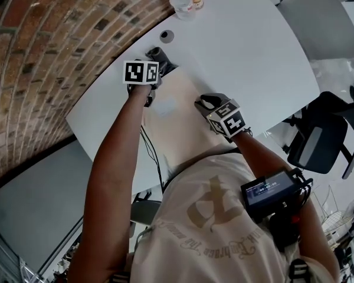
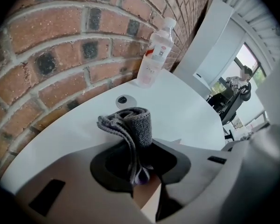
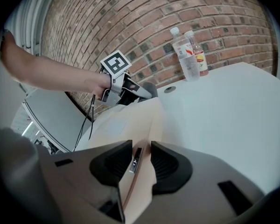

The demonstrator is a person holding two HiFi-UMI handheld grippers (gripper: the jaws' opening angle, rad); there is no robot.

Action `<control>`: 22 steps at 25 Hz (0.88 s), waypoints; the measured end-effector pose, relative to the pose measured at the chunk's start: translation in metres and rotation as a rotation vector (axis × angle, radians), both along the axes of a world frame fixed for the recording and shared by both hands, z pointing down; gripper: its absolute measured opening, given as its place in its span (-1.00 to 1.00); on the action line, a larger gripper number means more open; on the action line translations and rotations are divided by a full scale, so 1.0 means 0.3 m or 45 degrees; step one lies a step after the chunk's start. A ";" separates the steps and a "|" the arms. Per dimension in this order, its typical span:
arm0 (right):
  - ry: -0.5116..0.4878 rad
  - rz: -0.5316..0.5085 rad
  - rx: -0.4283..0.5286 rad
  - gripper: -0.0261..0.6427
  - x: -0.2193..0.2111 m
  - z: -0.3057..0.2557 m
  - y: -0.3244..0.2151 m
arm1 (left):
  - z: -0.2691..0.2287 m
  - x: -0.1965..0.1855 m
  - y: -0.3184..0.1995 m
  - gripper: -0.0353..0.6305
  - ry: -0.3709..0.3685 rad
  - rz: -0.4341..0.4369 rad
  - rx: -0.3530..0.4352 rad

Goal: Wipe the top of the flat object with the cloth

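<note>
Now cloth (image 2: 136,125) pinched by left gripper (image 2: 142,171) fingers (image 2: 102,164); right gripper (image 3: 137,158) clamps flat object (image 3: 130,120).

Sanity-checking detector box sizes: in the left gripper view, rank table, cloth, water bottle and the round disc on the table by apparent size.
1. table
2. cloth, inflated by nearness to the camera
3. water bottle, close to the cloth in apparent size
4. round disc

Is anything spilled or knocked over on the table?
Nothing looks wrong. Both bottles stand upright by the wall, the flat object lies on the table, and the cloth is bunched in the left gripper's jaws. No spills show.
</note>
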State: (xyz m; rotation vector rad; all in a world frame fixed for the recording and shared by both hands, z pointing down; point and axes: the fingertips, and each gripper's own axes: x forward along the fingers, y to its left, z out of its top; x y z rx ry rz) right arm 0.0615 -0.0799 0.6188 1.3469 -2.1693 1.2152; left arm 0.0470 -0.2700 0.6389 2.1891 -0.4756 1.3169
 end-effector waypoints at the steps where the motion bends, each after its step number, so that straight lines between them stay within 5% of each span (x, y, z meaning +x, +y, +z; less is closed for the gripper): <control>1: -0.002 0.005 -0.002 -0.52 0.000 0.003 0.001 | -0.002 -0.015 0.001 -0.56 -0.009 0.006 0.002; 8: 0.000 0.024 -0.003 -0.51 0.006 0.006 -0.001 | -0.018 -0.154 -0.006 -0.56 -0.067 0.018 0.022; 22: 0.038 0.005 0.008 -0.51 0.005 -0.008 -0.005 | -0.053 -0.509 -0.036 -0.55 -0.168 -0.169 0.079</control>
